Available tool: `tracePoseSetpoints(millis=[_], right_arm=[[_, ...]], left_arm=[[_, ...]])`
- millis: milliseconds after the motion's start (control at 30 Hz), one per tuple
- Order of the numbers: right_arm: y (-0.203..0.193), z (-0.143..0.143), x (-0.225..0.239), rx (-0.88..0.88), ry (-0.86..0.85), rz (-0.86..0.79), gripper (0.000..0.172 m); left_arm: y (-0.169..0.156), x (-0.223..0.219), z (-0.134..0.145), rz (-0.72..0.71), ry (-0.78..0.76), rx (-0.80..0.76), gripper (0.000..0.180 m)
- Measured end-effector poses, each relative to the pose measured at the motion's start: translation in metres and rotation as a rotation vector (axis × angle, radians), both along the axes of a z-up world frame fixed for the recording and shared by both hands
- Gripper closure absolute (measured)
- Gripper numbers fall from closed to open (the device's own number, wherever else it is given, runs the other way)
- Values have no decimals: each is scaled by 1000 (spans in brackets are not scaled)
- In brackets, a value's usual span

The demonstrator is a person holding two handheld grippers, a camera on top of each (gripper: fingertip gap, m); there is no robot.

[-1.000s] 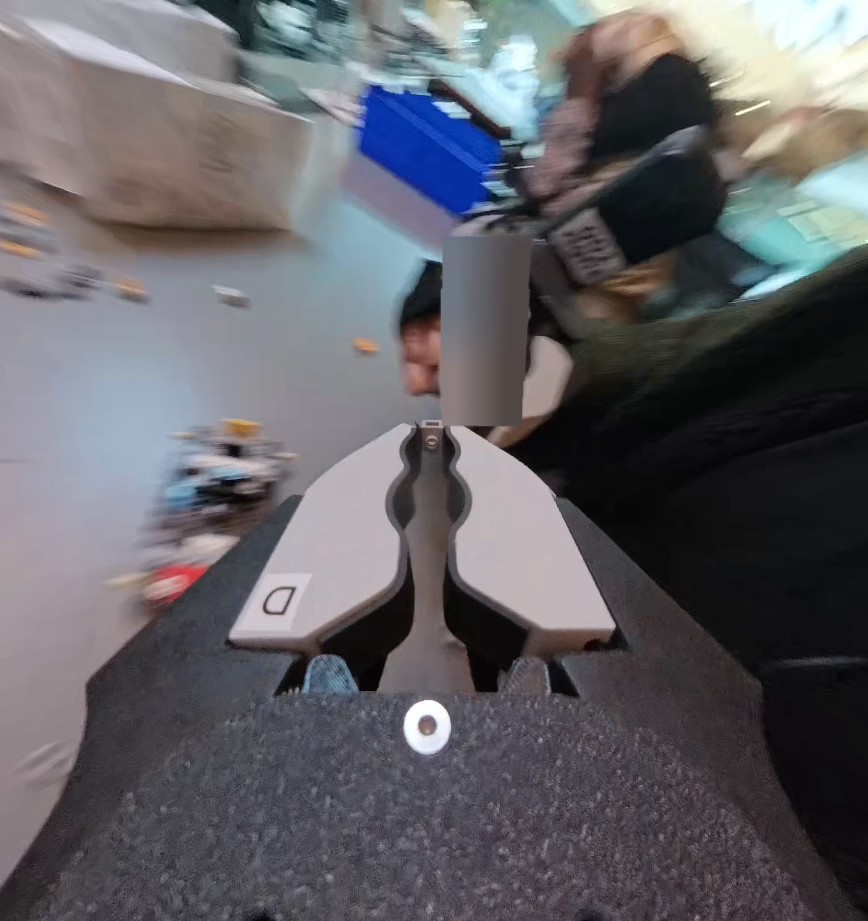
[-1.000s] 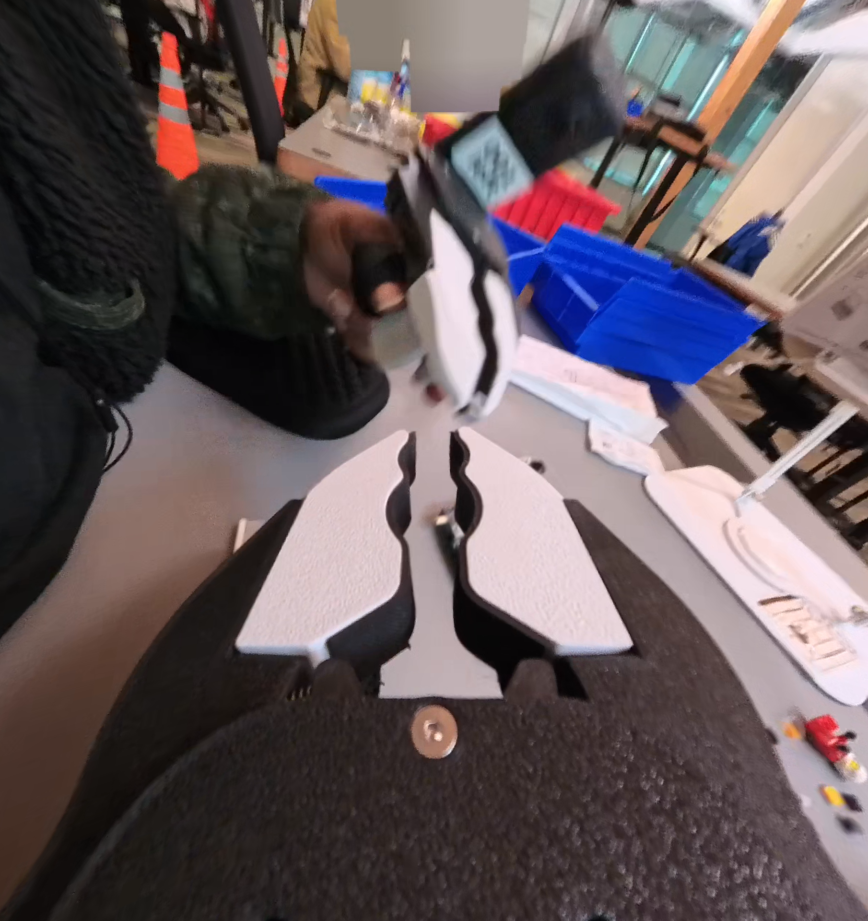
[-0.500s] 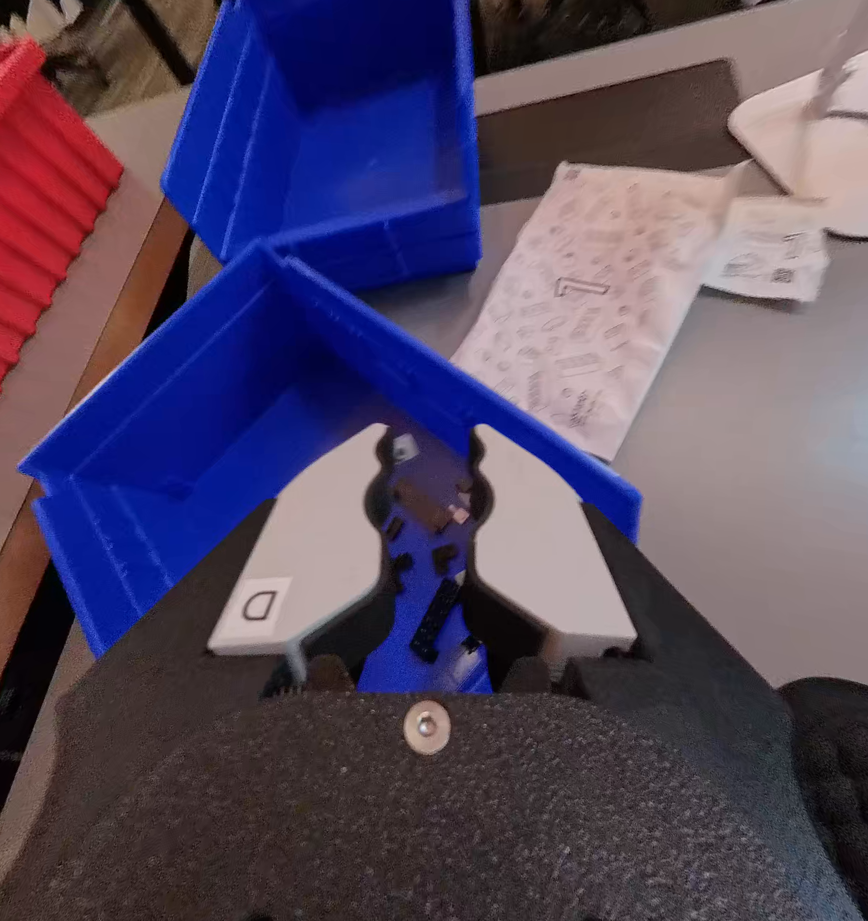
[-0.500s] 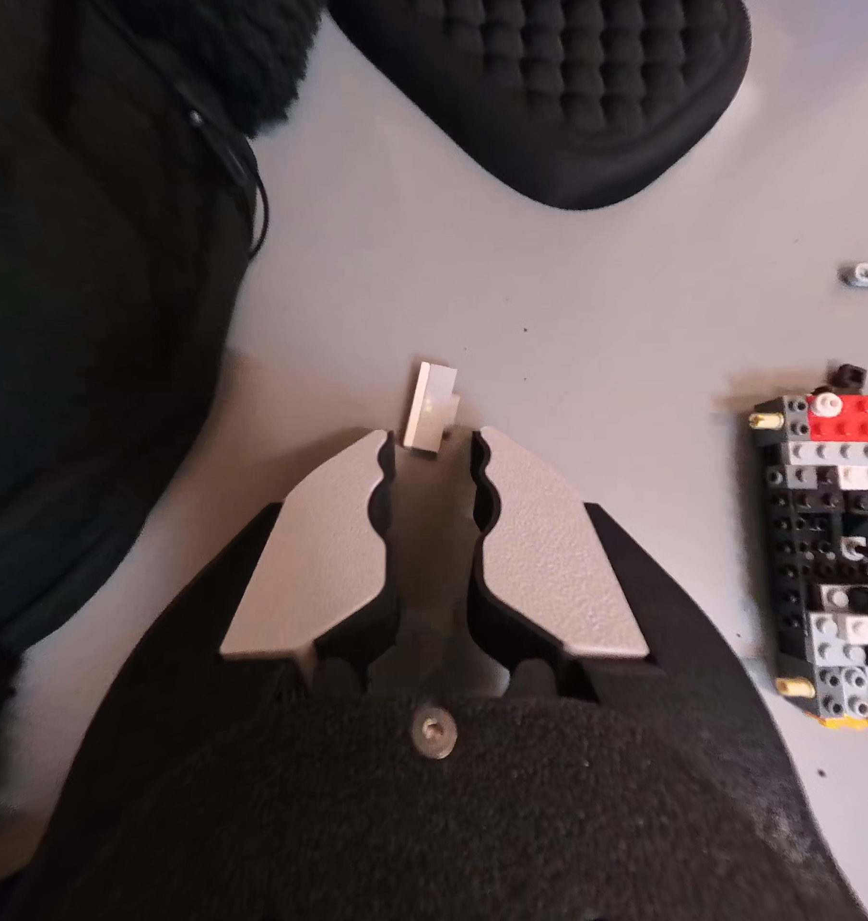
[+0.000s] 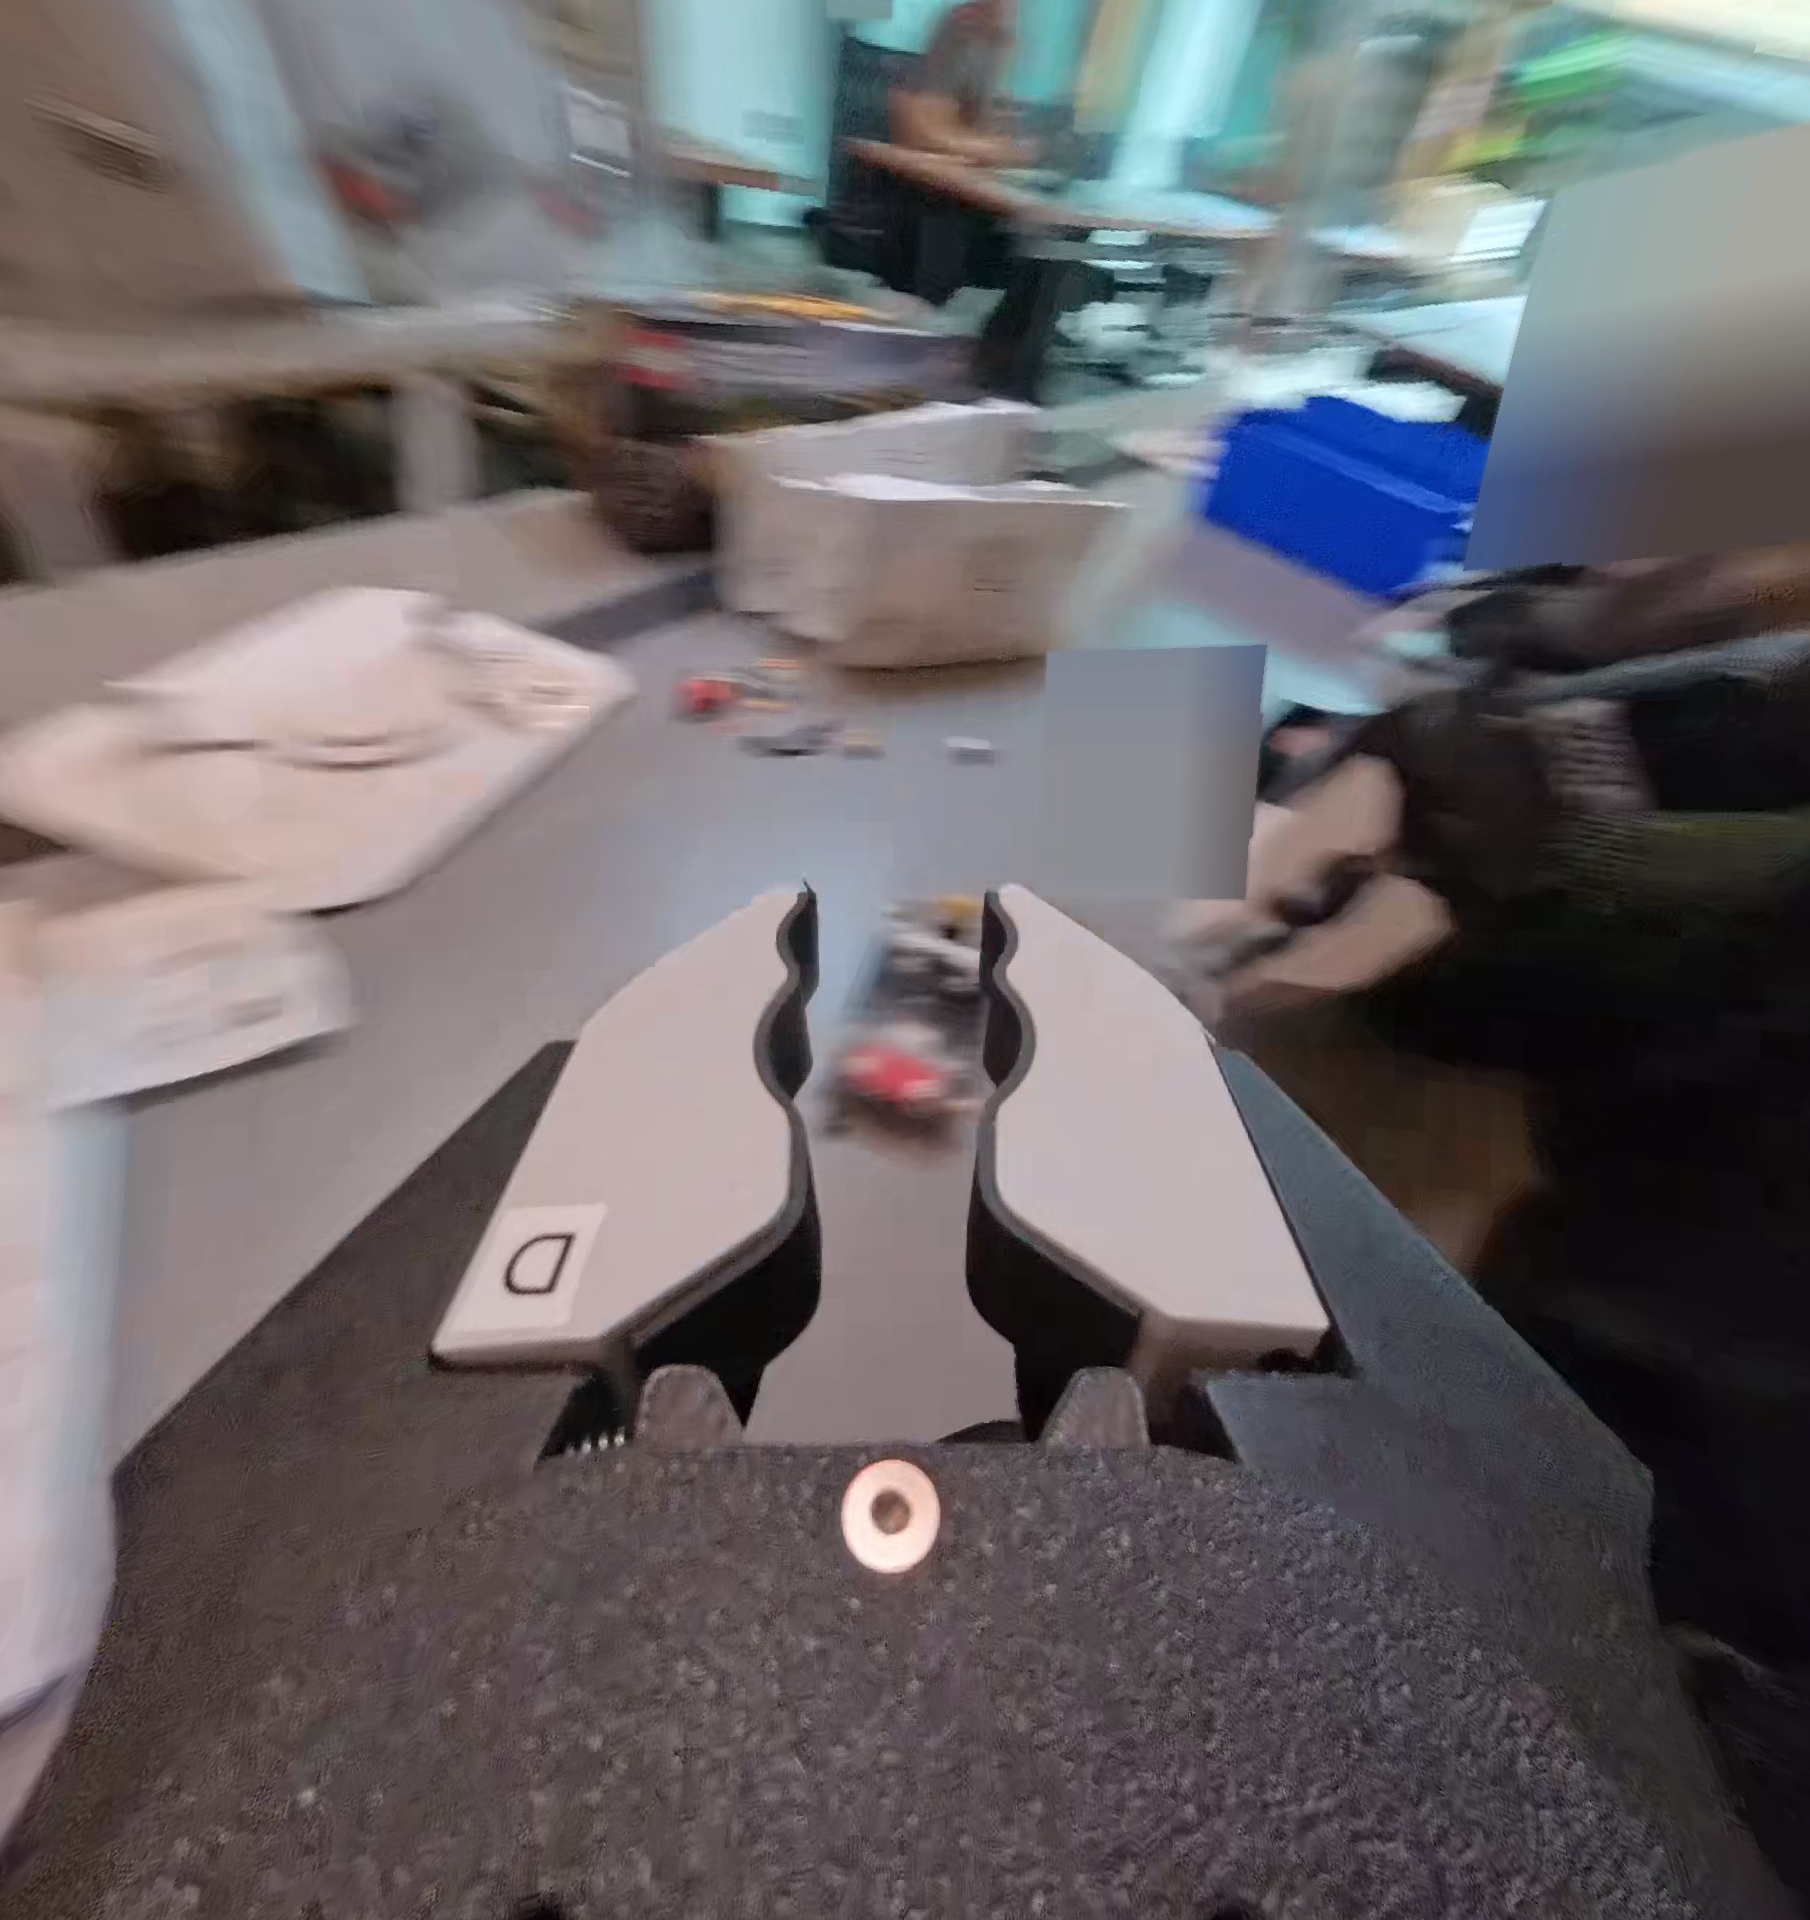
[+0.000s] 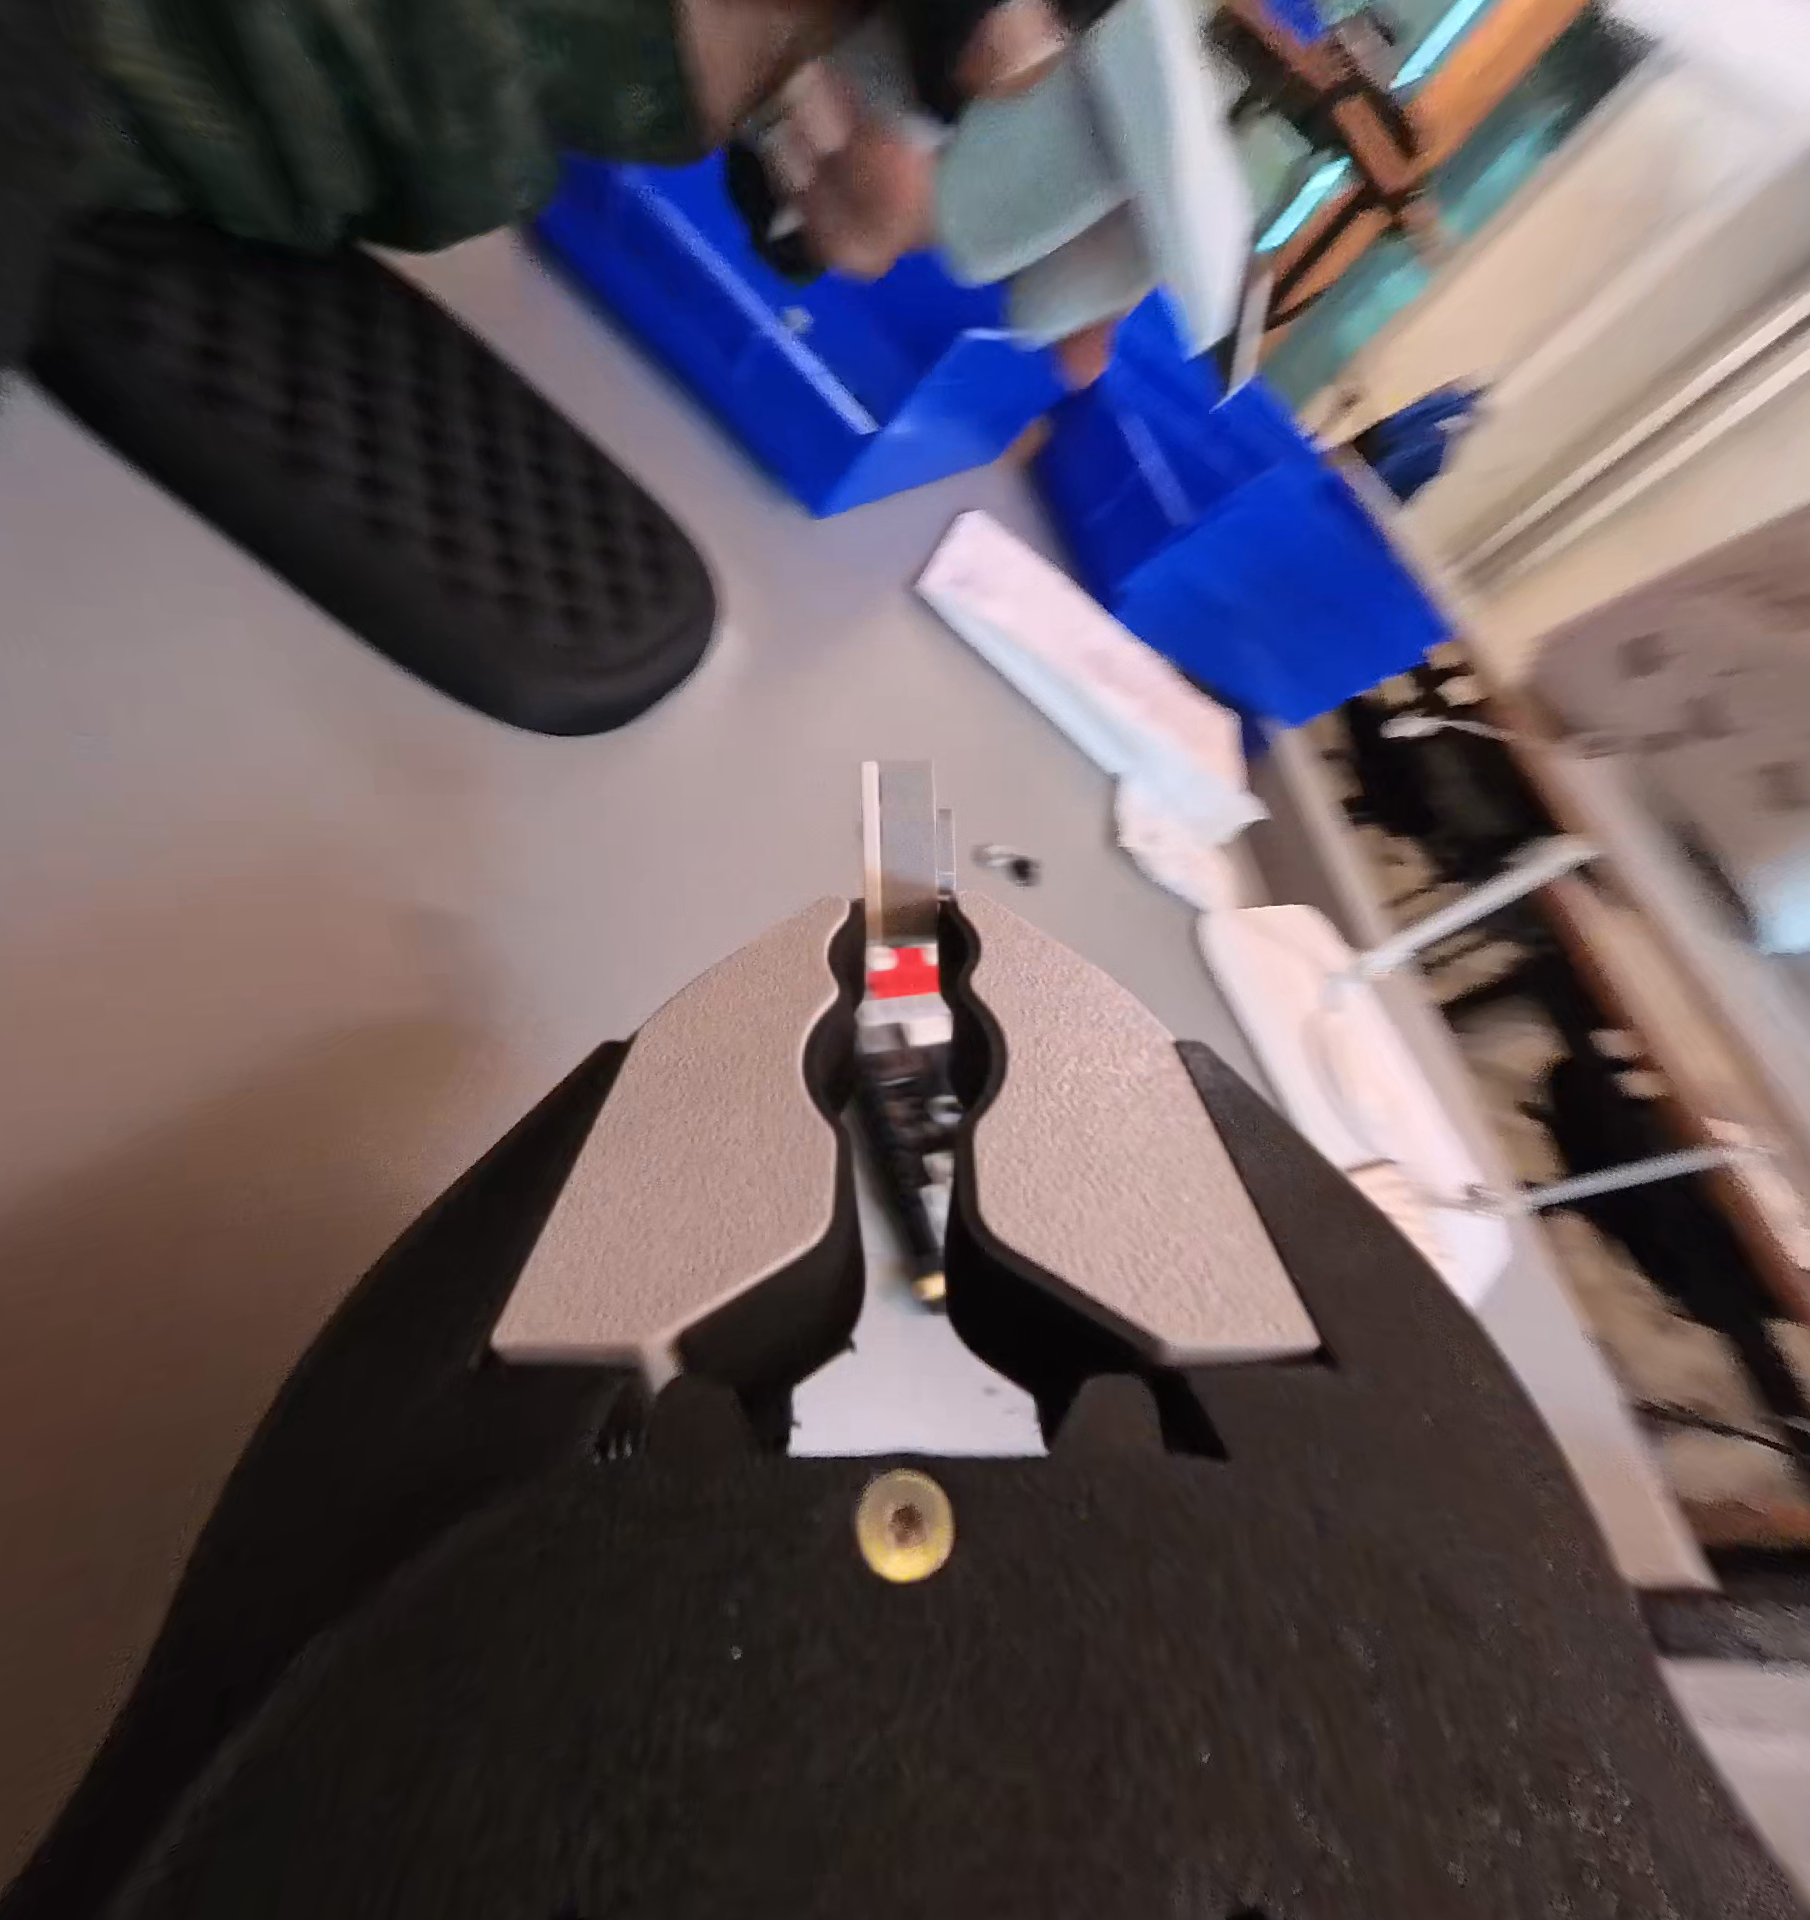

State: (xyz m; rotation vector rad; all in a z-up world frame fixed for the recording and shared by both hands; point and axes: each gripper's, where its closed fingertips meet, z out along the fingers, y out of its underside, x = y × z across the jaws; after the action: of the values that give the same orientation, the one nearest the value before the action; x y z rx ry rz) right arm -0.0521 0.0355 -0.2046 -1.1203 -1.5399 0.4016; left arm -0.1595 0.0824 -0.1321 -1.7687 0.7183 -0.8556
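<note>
Right tongs (image 6: 901, 904) are clamping a grey flat piece (image 6: 906, 831) above the counter (image 6: 361, 883), left tongs (image 5: 896, 904) are gaping empty, brick model (image 5: 906, 1029) is sitting unfinished below.

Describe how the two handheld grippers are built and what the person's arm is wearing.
Both are alike: a black, grainy-textured body with a round metal screw at its centre, and two flat light-grey fingers with wavy black inner edges. The left gripper carries a white sticker with a letter on its left finger; the right gripper has none. A dark green ribbed sleeve shows. No cables visible.
</note>
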Motion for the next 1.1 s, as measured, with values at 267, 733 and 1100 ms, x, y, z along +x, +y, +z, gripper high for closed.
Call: tracePoseSetpoints(millis=[267,733,1100], right_arm=[[14,35,9,141,146,-122,159],[-8,11,15,-312,25,107,157],[-18,8,19,-394,-6,174,165]], left_arm=[[-38,115,-41,-359,-51,-156,159],[-55,123,-81,-460,470,304,172],[-61,122,-85,-480,498,285,172]])
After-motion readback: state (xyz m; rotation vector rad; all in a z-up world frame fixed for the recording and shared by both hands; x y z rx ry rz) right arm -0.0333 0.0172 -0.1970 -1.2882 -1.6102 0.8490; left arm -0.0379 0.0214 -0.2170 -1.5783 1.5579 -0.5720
